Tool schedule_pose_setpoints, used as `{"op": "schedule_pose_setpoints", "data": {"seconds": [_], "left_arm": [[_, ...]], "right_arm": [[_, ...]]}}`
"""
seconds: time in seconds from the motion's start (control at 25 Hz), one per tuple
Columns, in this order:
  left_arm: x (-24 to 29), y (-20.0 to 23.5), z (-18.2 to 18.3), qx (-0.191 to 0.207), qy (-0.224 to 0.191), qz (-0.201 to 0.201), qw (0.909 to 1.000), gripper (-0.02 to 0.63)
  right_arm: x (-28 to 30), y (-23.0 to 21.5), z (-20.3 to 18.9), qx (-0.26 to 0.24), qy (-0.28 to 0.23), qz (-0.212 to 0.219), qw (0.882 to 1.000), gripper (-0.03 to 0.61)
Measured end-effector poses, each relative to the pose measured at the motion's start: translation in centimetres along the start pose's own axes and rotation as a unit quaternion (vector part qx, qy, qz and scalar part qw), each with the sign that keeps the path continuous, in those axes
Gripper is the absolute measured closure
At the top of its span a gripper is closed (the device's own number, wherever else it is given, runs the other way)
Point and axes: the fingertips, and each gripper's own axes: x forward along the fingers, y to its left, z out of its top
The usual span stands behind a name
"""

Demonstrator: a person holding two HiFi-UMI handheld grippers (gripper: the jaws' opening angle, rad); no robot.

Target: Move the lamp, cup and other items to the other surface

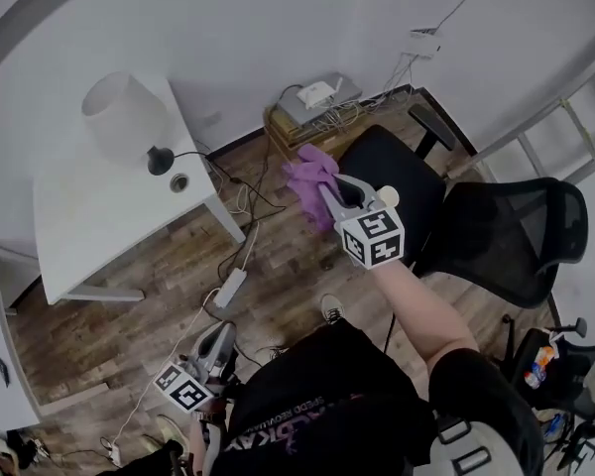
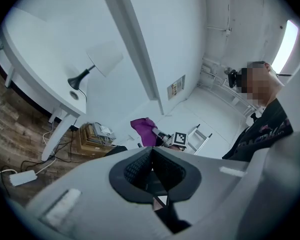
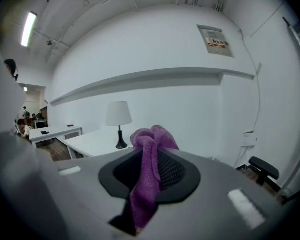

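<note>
A white-shaded lamp (image 1: 125, 117) on a black base stands on the white desk (image 1: 99, 226) at the upper left; it also shows in the left gripper view (image 2: 97, 64) and in the right gripper view (image 3: 118, 120). Beside its base lies a small round grey ring (image 1: 179, 181); I cannot tell whether it is a cup or a hole. My right gripper (image 1: 329, 191) is held out over the floor, shut on a purple cloth (image 1: 310, 177), which hangs between the jaws (image 3: 149, 179). My left gripper (image 1: 218, 335) is low by my body, its jaws together with nothing between them (image 2: 151, 153).
Two black office chairs (image 1: 392, 181) (image 1: 521, 236) stand to the right of the desk. A power strip (image 1: 228, 288) and cables lie on the wood floor. A box with a router (image 1: 312, 102) sits by the wall. A ladder (image 1: 565, 117) leans at the far right.
</note>
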Motion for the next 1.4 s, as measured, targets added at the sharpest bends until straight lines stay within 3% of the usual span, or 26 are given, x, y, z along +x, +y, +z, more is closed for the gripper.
{"op": "schedule_pose_setpoints", "data": {"seconds": [0.36, 0.56, 0.8, 1.0, 1.4], "left_arm": [[10.0, -2.5, -3.0, -0.002, 0.042, -0.009, 0.9991, 0.618], [14.6, -3.2, -5.1, -0.008, 0.068, -0.009, 0.9976, 0.618], [19.1, -3.7, -7.7, -0.019, 0.095, -0.009, 0.9953, 0.618], [21.1, -3.8, -9.4, -0.027, 0.11, -0.002, 0.9936, 0.618], [22.4, -3.4, -10.0, -0.033, 0.112, 0.022, 0.9929, 0.618]], "right_arm": [[-7.1, -17.7, -4.5, 0.06, 0.018, -0.111, 0.992, 0.509], [-9.8, -25.1, -7.9, 0.091, 0.031, -0.156, 0.983, 0.509], [-11.8, -30.9, -12.8, 0.112, 0.065, -0.191, 0.973, 0.508], [-12.9, -34.7, -17.6, 0.157, 0.106, -0.227, 0.955, 0.505], [-12.7, -38.9, -23.7, 0.189, 0.162, -0.256, 0.934, 0.492]]}}
